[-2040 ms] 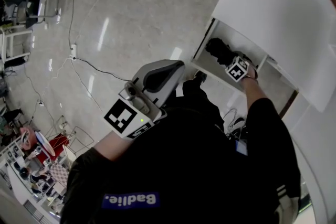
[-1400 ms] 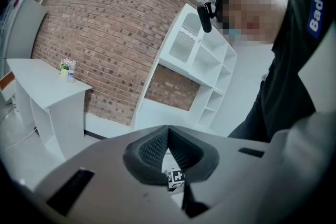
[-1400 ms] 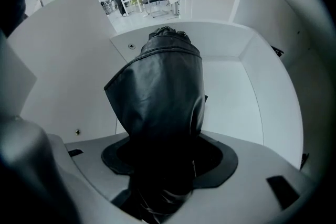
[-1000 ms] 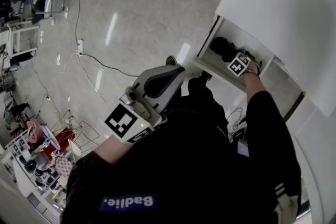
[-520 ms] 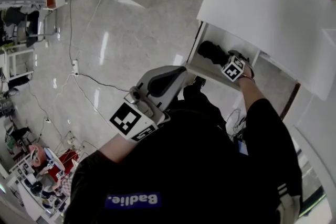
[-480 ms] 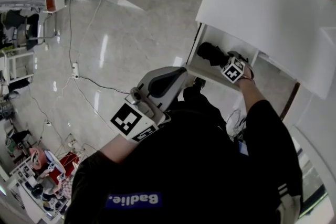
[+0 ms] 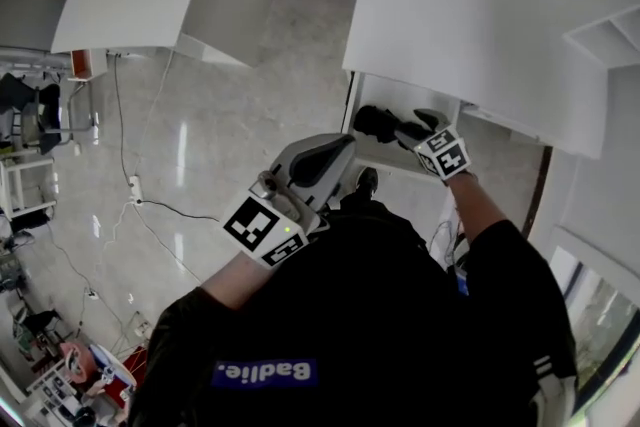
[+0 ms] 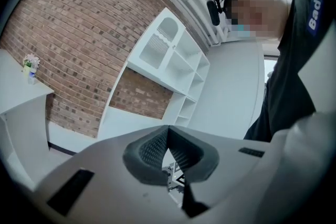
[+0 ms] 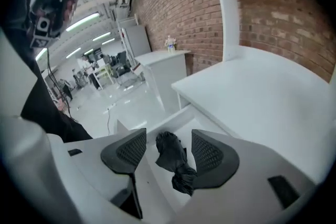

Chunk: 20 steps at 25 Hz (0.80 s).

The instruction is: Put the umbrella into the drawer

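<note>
The umbrella (image 9: pixel 173 162), a folded black bundle, lies inside the open drawer (image 7: pixel 392 163), so the main part of the job looks done. The right tool (image 9: pixel 168 140) hangs over it with its jaws apart. There is daylight beside the left pad, while the cloth overlaps the right pad low down, so I judge it let go rather than gripped. What seems left is to lift that tool clear and, if the job wants it, push the drawer shut (the task sentence does not ask for that).

The left tool (image 8: pixel 168 131) has its jaws pressed together on nothing and is held back near the person's chest, well apart from the drawer.

The head view shows the layout: the drawer pulled out under the white counter (image 7: pixel 470 25), with the right arm reaching into it. The spacing of the jaws is too small to read there. The right gripper view supplies that and shows the umbrella resting on the drawer floor. The left gripper view shows only brick wall and white shelves (image 8: pixel 173 60), none of the task's things.
</note>
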Available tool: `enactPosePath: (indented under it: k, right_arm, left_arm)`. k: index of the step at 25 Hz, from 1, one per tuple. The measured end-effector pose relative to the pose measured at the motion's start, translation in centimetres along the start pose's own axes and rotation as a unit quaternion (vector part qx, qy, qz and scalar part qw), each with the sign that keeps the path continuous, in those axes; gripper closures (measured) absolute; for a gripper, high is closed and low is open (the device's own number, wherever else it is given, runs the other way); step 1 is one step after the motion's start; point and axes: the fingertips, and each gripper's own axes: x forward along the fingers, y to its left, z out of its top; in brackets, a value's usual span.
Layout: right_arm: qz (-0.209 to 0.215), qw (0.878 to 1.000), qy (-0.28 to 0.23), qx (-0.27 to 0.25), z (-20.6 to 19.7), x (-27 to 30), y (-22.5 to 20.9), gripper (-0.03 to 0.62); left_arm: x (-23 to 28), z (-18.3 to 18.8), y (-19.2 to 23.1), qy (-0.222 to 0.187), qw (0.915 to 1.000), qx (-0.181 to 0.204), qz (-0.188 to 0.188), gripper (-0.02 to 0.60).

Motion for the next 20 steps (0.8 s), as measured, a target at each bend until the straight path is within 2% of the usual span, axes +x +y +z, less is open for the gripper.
enactPosePath:
  k: [6, 10, 14, 18, 20]
  right_arm:
    - [0.017, 0.992, -0.11, 0.058, 5.8, -6.4, 3.4, 0.315]
    - [0.002, 0.983, -0.172, 0.07, 8.9, -11.1, 5.2, 0.354]
    - [-0.027, 0.973, -0.223, 0.061, 12.1, -15.8, 7.2, 0.417]
    - [-0.057, 0.961, -0.268, 0.046, 14.7, -19.6, 9.2, 0.524]
    - [-0.065, 0.956, -0.284, 0.04, 15.6, -20.9, 10.2, 0.544]
  left_arm:
    - [0.3, 1.2, -1.5, -0.008, 0.999, 0.015, -0.041, 0.58]
    - [0.3, 1.5, -3.0, -0.009, 0.997, 0.023, -0.074, 0.58]
    - [0.1, 2.2, -4.7, -0.005, 0.9935, 0.032, -0.109, 0.58]
    - [-0.2, 2.3, -6.1, 0.005, 0.9902, 0.045, -0.132, 0.58]
    - [-0.4, 2.2, -6.4, 0.01, 0.9889, 0.05, -0.14, 0.58]
